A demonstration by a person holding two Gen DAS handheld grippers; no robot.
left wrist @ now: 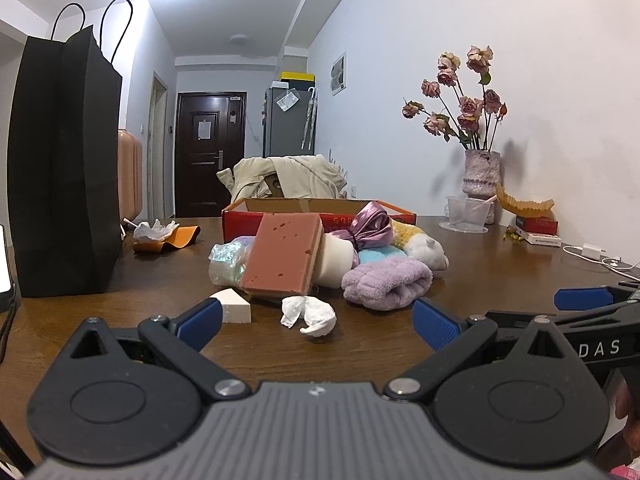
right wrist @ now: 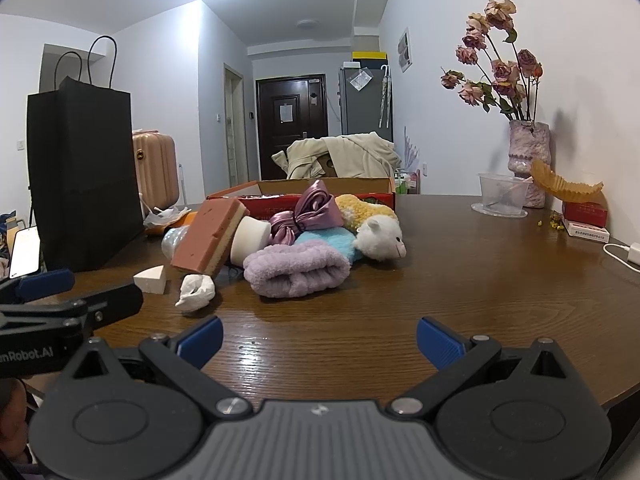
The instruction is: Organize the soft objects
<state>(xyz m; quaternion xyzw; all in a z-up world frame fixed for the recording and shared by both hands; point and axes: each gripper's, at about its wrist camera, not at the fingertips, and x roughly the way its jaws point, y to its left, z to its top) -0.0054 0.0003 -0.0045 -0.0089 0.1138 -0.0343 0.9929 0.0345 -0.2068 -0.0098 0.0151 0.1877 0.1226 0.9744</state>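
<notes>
A pile of soft things lies mid-table before a red cardboard box [left wrist: 244,222] [right wrist: 360,199]: a pink sponge [left wrist: 284,258] [right wrist: 208,236], a lilac towel roll [left wrist: 386,284] [right wrist: 296,268], a blue cloth [right wrist: 328,242], a white and yellow plush [left wrist: 426,246] [right wrist: 380,236], a purple satin bow [left wrist: 370,226] [right wrist: 310,210], a white cup-shaped foam [left wrist: 336,258] [right wrist: 250,238], a white wedge sponge [left wrist: 234,306] [right wrist: 152,278] and a crumpled tissue [left wrist: 310,314] [right wrist: 196,292]. My left gripper [left wrist: 316,322] is open and empty just short of the tissue. My right gripper [right wrist: 320,342] is open and empty, short of the towel.
A tall black paper bag [left wrist: 64,168] [right wrist: 84,184] stands at the left. A vase of dried roses [left wrist: 480,176] [right wrist: 528,160], a plastic cup [right wrist: 502,196], small boxes [right wrist: 586,222] and a charger cable [right wrist: 624,256] are at the right by the wall. An orange item with tissue [left wrist: 166,236] lies behind the bag.
</notes>
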